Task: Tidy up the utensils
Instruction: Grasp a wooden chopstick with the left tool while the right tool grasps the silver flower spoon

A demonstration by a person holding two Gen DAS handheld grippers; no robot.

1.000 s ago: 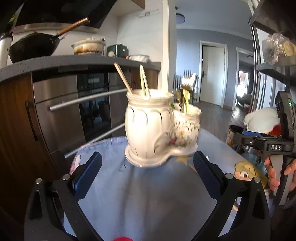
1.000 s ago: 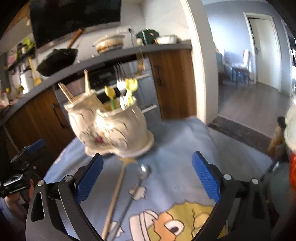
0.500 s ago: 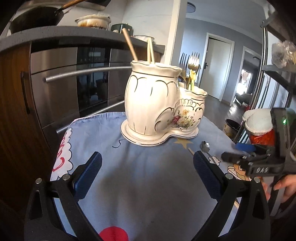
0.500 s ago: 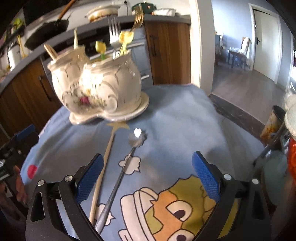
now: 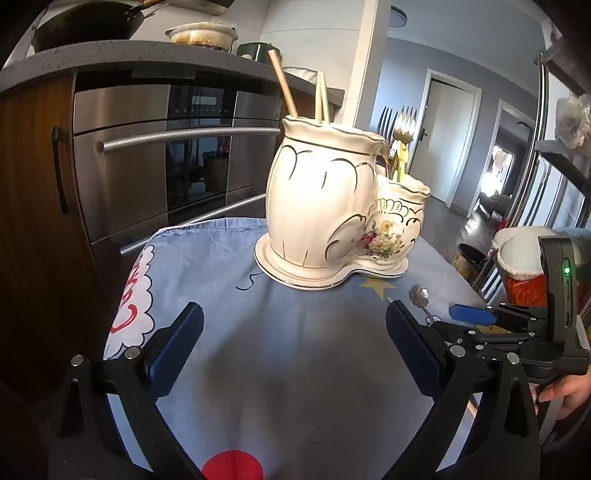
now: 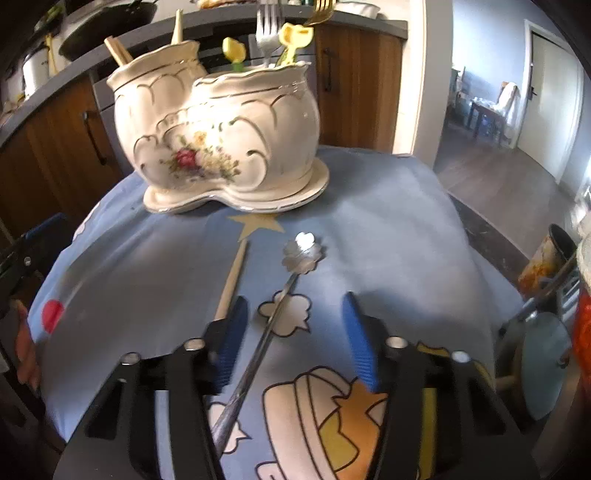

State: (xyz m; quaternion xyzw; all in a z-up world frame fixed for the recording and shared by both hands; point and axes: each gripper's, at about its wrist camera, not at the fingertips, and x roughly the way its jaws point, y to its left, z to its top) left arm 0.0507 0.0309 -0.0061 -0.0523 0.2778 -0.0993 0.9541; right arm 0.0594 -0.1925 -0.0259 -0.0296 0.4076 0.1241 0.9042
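Spoon (image 6: 301, 253): flat on the blue cloth (image 6: 388, 229), just in front of the holder (image 6: 221, 147); a chopstick (image 6: 232, 284) lies beside it.
Holder: 2 joined pots; taller has chopsticks (image 5: 284, 85), shorter has forks (image 6: 267, 31).
Right gripper (image 6: 291, 343): closing, handle between pads, untouched.
Left gripper (image 5: 295, 354): wide open, empty.

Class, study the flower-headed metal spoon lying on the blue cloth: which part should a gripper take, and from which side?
Grip the spoon on its thin straight handle, coming from above with fingers either side. It lies flat with the flower head toward the holder. The right gripper is closing astride it, pads not yet touching.
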